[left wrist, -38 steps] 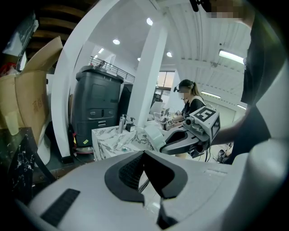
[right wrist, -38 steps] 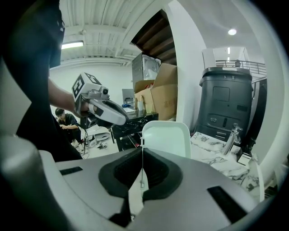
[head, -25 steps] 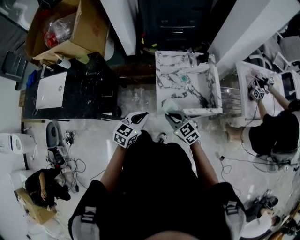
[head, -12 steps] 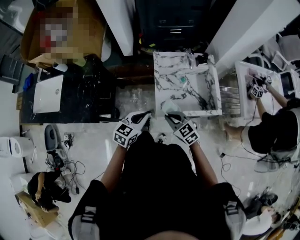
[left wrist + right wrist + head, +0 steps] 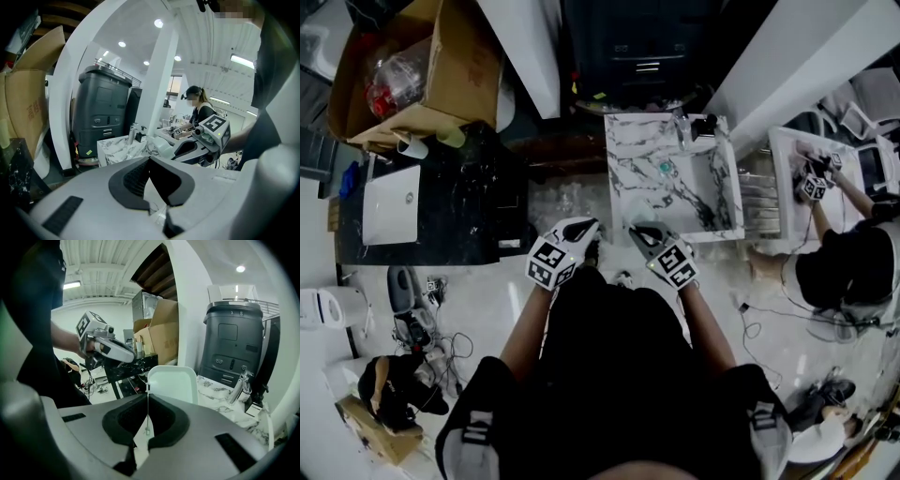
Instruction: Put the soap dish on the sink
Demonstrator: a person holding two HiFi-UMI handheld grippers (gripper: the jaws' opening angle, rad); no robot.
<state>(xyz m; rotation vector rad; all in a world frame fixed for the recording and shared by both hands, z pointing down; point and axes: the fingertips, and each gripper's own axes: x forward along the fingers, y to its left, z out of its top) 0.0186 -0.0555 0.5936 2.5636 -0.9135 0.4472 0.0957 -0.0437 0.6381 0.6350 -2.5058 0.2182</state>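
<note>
My right gripper (image 5: 148,397) is shut on the edge of the pale green soap dish (image 5: 172,383), which stands upright just past the jaws. In the head view this gripper (image 5: 639,231) hovers at the front edge of the marble sink (image 5: 623,178). A chrome faucet (image 5: 684,127) stands at the sink's back. From the right gripper view, the marbled sink top (image 5: 220,399) and faucet (image 5: 236,380) lie ahead on the right. My left gripper (image 5: 584,227) is beside the right one, left of the sink. Its jaws (image 5: 150,159) are shut with nothing between them.
A black counter (image 5: 469,187) with a flat white device (image 5: 391,202) stands left of the sink, with a cardboard box (image 5: 422,66) behind it. A dark grey bin (image 5: 652,47) sits behind the sink. Another person (image 5: 848,262) works at a white table on the right. Cables (image 5: 441,328) lie on the floor.
Both grippers have edged a little nearer the sink's front edge. The right gripper still holds the soap dish and the left stays shut.
</note>
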